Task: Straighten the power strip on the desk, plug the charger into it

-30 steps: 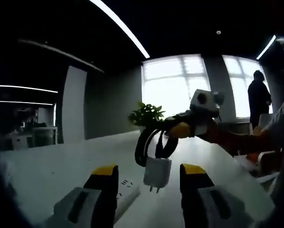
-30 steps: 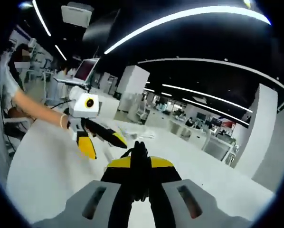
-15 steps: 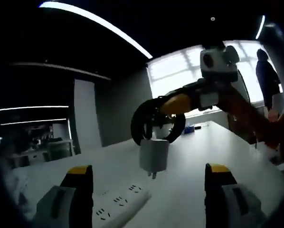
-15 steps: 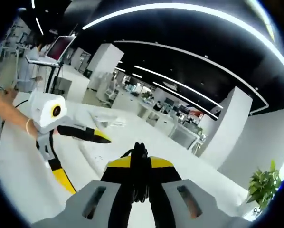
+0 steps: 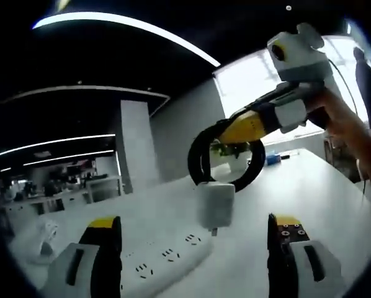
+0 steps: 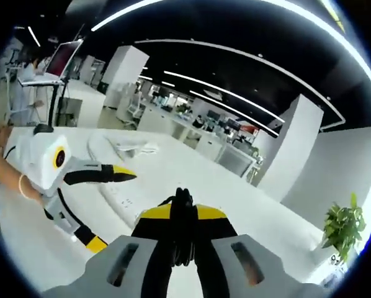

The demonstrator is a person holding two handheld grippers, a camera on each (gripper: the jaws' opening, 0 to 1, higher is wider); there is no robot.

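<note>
Left gripper [image 5: 193,231]: the yellow-tipped black jaws are seen spread wide apart in the left gripper view, released, with nothing between them; in the right gripper view the same gripper [image 6: 108,208] is seen at the left, held by a person's hand [image 6: 12,180], jaws apart.

Right gripper [image 6: 183,214]: clenched on the looped black cable [image 5: 226,155] of the charger; in the left gripper view it [image 5: 226,131] is seen entering from the upper right, carried by a hand [image 5: 344,121].

Charger: the white square plug block [image 5: 214,203] is seen hanging from the cable loop, prongs pointing down, in the air just above the strip and not touching it.

Power strip: the long white plastic power strip [image 5: 164,257] is seen lying flat on the white desk [image 5: 309,192], angled between the left gripper's jaws, sockets facing up; in the right gripper view it [image 6: 126,202] is seen beside the left gripper.

Surroundings: a green potted plant [image 6: 342,228] is seen at the right of the right gripper view.
</note>
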